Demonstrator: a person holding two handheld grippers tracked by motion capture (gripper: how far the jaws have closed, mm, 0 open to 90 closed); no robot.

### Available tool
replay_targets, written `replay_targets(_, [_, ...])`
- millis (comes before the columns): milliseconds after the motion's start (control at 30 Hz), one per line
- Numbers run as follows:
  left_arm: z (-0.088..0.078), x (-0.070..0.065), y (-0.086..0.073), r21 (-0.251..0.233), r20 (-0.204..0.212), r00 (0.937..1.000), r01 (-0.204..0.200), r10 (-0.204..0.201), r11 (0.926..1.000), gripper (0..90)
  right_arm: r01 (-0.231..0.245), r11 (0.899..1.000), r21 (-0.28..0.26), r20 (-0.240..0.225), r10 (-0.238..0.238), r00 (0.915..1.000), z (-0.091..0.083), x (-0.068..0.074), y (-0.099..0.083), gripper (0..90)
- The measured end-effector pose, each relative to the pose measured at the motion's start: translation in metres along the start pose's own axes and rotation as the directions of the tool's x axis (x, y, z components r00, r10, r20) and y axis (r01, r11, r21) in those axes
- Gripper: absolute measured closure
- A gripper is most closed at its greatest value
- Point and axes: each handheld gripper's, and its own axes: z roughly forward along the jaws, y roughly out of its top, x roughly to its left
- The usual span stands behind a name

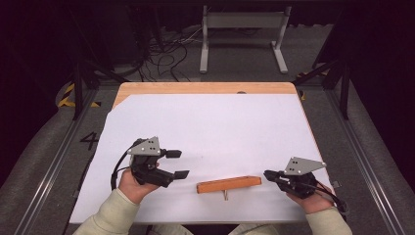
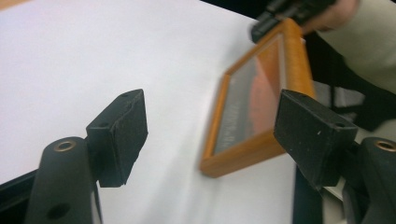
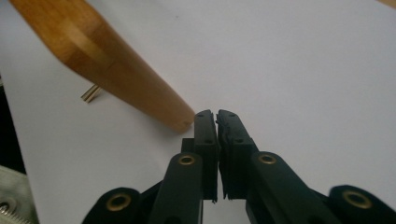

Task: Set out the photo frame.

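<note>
Both grippers flank my wooden picture frame (image 1: 228, 184) near the table's front edge: left gripper (image 1: 181, 164) gapes wide, right gripper (image 1: 267, 174) is clenched empty (tips just beside the frame's end).

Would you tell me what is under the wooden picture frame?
The wooden picture frame stands on the white sheet; a small brass-coloured peg pokes out below its back. Anything directly beneath it is covered.
</note>
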Motion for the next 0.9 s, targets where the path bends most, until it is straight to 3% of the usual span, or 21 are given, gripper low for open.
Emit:
replay_targets(133, [-0.003, 0.009, -0.005, -0.011, -0.100, 0.9948, 0.017, -0.018, 0.9998, 25.8, 0.014, 1.000, 0.023, -0.028, -0.014, 0.9995, 0.001, 0.007, -0.003, 90.0])
replay_targets(167, [-0.003, 0.009, -0.005, -0.011, -0.100, 0.9948, 0.017, -0.018, 0.9998, 25.6, 0.014, 1.000, 0.023, -0.028, -0.014, 0.9995, 0.001, 0.007, -0.003, 90.0])
replay_targets(267, [-0.002, 0.015, -0.008, -0.001, -0.164, 0.9863, 0.017, -0.017, 0.9999, 25.8, 0.034, 0.997, 0.065, -0.052, -0.030, 0.9982, 0.007, 0.011, -0.005, 90.0])
replay_targets(367, [-0.001, 0.019, -0.011, 0.000, -0.177, 0.9835, 0.037, -0.037, 0.9993, 25.6, 0.043, 0.995, 0.095, -0.088, -0.034, 0.9955, 0.016, 0.015, -0.007, 90.0])
replay_targets(500, [0.000, 0.021, -0.013, -0.004, -0.193, 0.9804, 0.042, -0.042, 0.9991, 25.4, 0.050, 0.994, 0.097, -0.119, -0.038, 0.9922, 0.024, 0.018, -0.006, 90.0])
replay_targets(900, [0.004, 0.021, -0.015, 0.014, -0.194, 0.9804, 0.039, -0.035, 0.9992, 25.3, 0.035, 0.995, 0.095, -0.132, -0.022, 0.9911, 0.041, 0.020, -0.006, 90.0])
